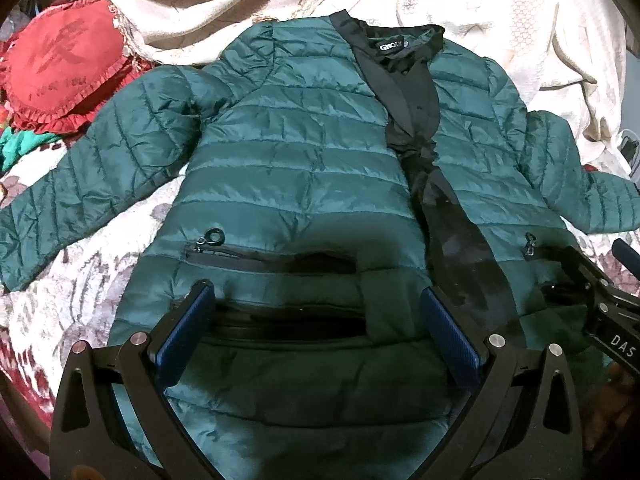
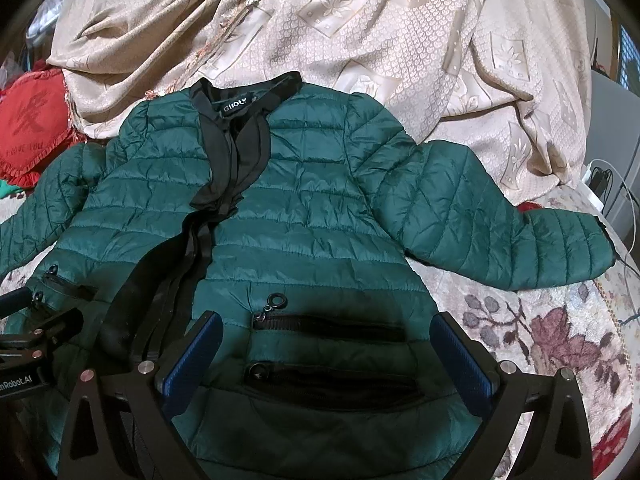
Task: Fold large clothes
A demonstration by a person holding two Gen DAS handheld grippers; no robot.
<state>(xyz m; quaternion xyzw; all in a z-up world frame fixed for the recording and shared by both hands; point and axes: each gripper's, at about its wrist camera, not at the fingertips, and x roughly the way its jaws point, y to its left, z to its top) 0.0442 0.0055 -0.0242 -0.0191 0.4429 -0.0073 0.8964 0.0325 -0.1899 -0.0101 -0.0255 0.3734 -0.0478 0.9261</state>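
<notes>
A dark green quilted puffer jacket [image 1: 304, 152] with black lining and front trim lies face up and spread flat on a floral bedcover, collar far, both sleeves out to the sides. It also shows in the right wrist view [image 2: 320, 208]. My left gripper [image 1: 316, 312] is open and empty, just above the hem over the jacket's left front panel, near a zip pocket [image 1: 240, 256]. My right gripper [image 2: 326, 344] is open and empty above the right front panel, over its two zip pockets [image 2: 328, 326]. Each gripper shows at the edge of the other's view.
A beige patterned blanket [image 2: 360, 32] is heaped behind the collar. A red frilled cushion [image 1: 64, 64] lies at the far left. The floral bedcover [image 2: 540, 340] shows around the jacket. Cables and a charger [image 2: 600, 180] lie at the far right edge.
</notes>
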